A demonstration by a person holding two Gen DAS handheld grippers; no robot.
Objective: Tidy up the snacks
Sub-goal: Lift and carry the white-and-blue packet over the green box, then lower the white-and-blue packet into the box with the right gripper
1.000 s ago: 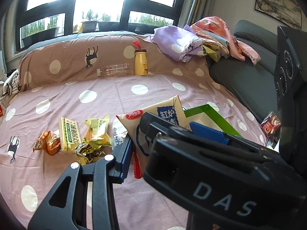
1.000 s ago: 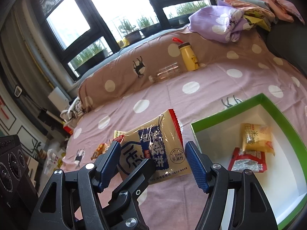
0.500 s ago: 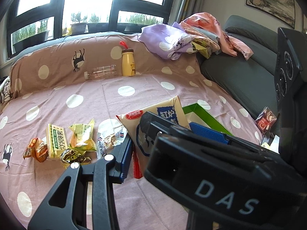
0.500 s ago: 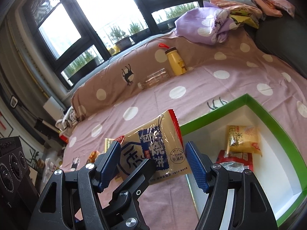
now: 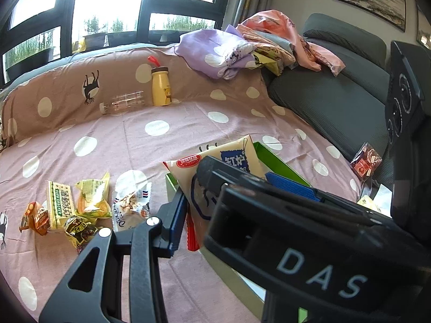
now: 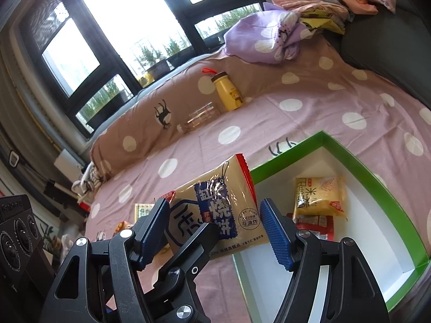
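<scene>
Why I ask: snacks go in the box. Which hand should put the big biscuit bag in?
Probably left: the left tool is shut on the biscuit bag at the rim of the green box; the right tool stands open, gripping nothing.

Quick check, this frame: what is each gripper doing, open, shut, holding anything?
Left gripper: shut on the large beige snack bag, held near the green box.
Right gripper: open, pads apart on either side of the bag, gripping nothing.
</scene>
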